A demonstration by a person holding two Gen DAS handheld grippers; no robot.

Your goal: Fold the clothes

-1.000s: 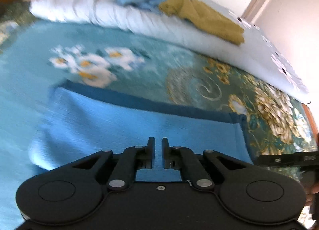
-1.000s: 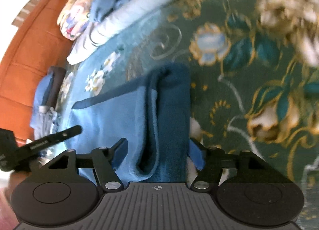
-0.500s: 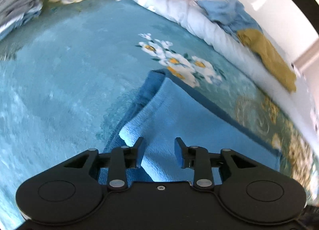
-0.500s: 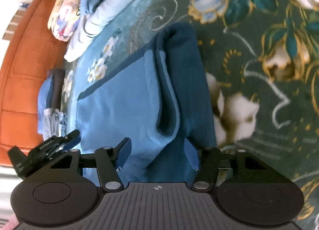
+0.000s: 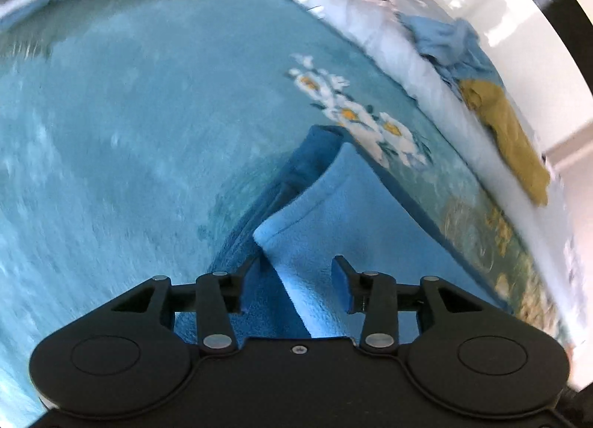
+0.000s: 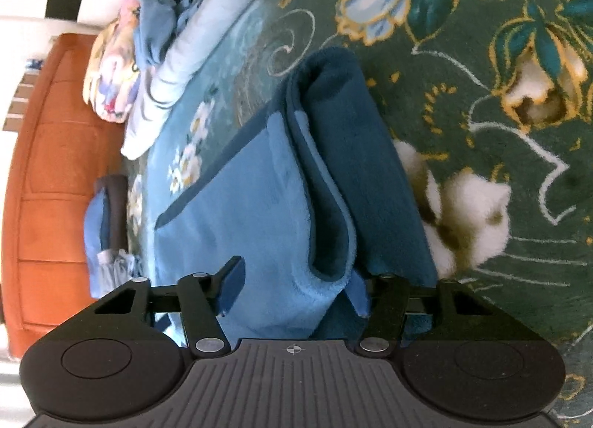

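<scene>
Left gripper point(image 5: 296, 279) sits low over the blue fleece garment point(image 5: 355, 227), jaws parted and opening, with a folded corner of the light blue layer rising up between the 2 fingers. The pads are not pressing on it; there is a gap on each side of the fabric.

Right gripper point(image 6: 294, 287) is at the other end of the same blue fleece garment point(image 6: 259, 205), jaws about half spread and closing, straddling a thick rolled fold where the dark blue layer curls over the lighter one. The right-hand pad looks to be against the fold's edge, the left-hand pad stands clear of the cloth, so no firm pinch yet.

The garment lies spread on the floral bedspread point(image 5: 111, 131), partly folded, dark side lapped over light. Beyond it, along the white quilt point(image 5: 389, 42), lie a crumpled light blue cloth point(image 5: 452, 42) and a mustard-yellow cloth point(image 5: 511, 138).

Compared with 1 second ago: the left gripper's fingers were nearly together over the flat middle of the garment, and now they are apart at its corner, the view swung round. The right gripper's jaws were wider then, and the rolled fold now fills more of the space between them.
</scene>
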